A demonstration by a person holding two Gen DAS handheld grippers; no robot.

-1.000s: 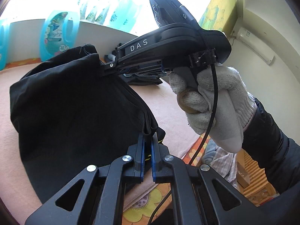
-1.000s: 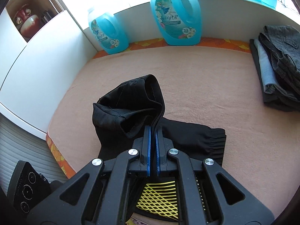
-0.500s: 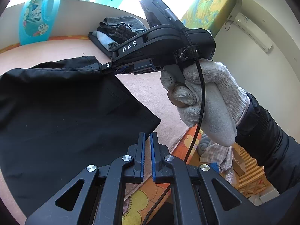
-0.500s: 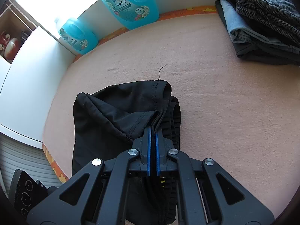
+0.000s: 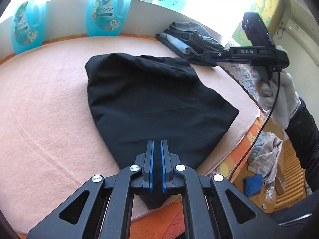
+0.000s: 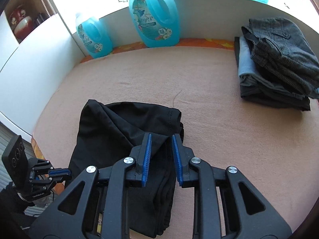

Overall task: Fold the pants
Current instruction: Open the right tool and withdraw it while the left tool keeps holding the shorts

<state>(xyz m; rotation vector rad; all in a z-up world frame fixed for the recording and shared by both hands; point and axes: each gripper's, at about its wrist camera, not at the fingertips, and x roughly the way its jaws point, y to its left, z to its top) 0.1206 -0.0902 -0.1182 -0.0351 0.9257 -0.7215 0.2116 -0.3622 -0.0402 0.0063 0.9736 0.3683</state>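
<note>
Daylight blows out the window along the top of both my views; fisheye bends the edges hard, otherwise sharp.

A counter (image 6: 229,91) covered by a pink, felt-like cloth is seen in both views, with an orange floral layer exposed along its back and front edges. Black pants (image 5: 159,99) are laid in a folded bundle on the near part of the cloth, one end overhanging the front edge in the left wrist view. A stack of folded garments (image 6: 277,63), grey on top with light blue and dark pieces beneath, is set at the far right. 2 blue detergent jugs (image 6: 154,18) are stood along the back edge against the white wall.
</note>
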